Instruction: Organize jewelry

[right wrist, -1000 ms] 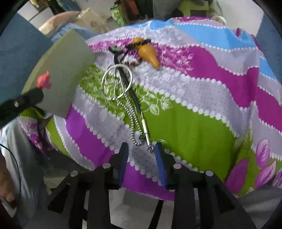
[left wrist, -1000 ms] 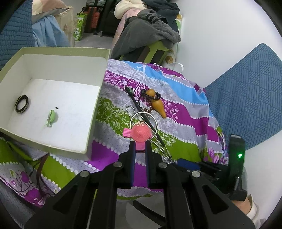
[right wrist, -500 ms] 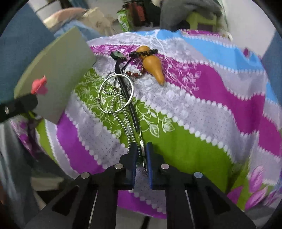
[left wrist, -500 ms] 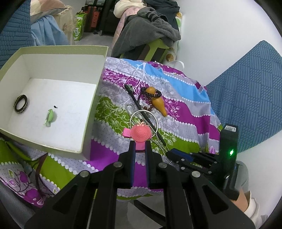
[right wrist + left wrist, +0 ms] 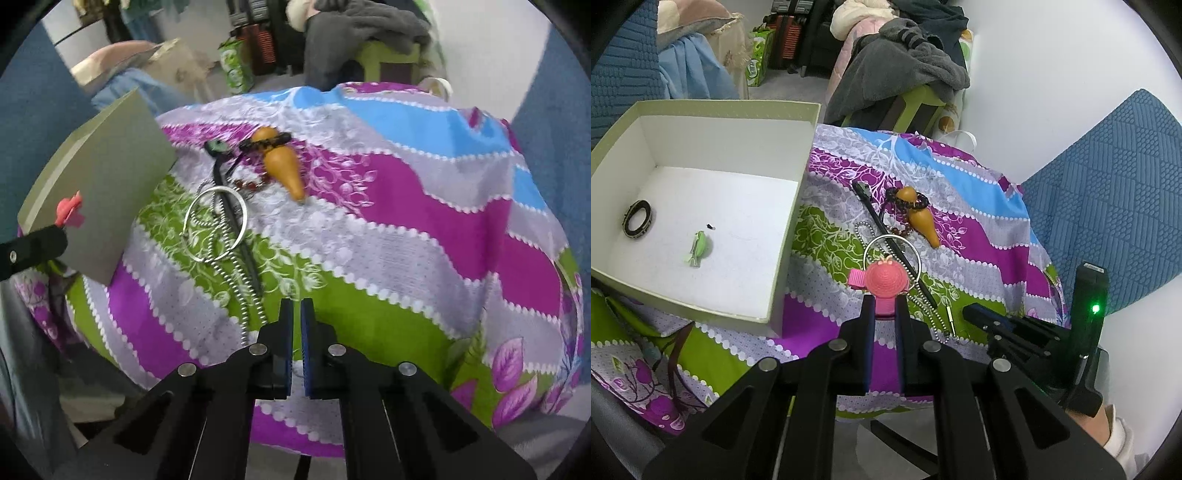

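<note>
My left gripper point(image 5: 884, 301) is shut on a pink hair clip point(image 5: 886, 278) with a round knitted top, held above the cloth just right of the open pale green box point(image 5: 792, 221). The box holds a dark ring point(image 5: 637, 218) and a green clip point(image 5: 698, 248). On the cloth lie a silver hoop point(image 5: 216, 229), a ball chain point(image 5: 243, 295), a black stick point(image 5: 240, 236) and an orange gourd pendant point(image 5: 284, 166) with dark beads. My right gripper point(image 5: 296, 306) is shut at the chain's near end; whether it holds anything is hidden.
The jewelry lies on a striped purple, green and blue floral cloth point(image 5: 406, 229) over a rounded surface. Blue quilted cushions point(image 5: 1108, 184) stand at the right. A chair piled with grey clothes point(image 5: 905, 48) stands behind.
My right gripper has closed at the near end of the chain and stick and moved forward. My left gripper has stayed shut on the pink clip, almost still.
</note>
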The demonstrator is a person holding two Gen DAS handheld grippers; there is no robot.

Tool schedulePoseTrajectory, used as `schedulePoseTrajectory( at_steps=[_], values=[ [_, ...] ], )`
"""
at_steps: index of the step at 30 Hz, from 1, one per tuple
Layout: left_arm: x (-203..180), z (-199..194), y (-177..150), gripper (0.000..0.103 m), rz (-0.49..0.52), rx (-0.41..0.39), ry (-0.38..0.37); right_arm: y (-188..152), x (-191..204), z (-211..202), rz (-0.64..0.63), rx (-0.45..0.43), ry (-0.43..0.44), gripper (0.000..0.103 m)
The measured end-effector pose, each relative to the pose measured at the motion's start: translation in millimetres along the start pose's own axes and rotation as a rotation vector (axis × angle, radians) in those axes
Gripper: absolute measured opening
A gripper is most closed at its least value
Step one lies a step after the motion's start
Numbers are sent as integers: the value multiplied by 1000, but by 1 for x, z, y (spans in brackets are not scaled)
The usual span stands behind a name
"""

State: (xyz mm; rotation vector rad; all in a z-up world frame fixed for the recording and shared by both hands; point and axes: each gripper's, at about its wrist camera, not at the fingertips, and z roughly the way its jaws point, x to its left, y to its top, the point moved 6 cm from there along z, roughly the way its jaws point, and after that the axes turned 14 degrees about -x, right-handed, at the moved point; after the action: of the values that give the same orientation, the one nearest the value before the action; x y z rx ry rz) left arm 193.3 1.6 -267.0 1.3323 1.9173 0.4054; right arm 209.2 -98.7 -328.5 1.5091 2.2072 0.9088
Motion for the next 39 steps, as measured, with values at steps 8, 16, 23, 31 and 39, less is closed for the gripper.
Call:
schedulePoseTrajectory(
  at_steps=[8, 16, 23, 31, 39],
  values=[
    [-2, 0, -1, 10, 7, 1, 1, -5, -1, 18, 59, 52, 46, 4],
    [-4, 0, 0, 10, 15, -2, 1, -8, 11, 23, -5, 58, 52, 9],
    [-3, -1, 0, 10, 13, -2, 2, -11, 19, 25, -80, 54, 13, 8],
    [-1, -3, 2, 10, 11, -12, 5, -11, 25, 24, -160, 31, -68, 2],
    [1, -16, 14, 10, -17, -19, -3, 11, 7, -8, -17, -8, -58, 2]
  ],
)
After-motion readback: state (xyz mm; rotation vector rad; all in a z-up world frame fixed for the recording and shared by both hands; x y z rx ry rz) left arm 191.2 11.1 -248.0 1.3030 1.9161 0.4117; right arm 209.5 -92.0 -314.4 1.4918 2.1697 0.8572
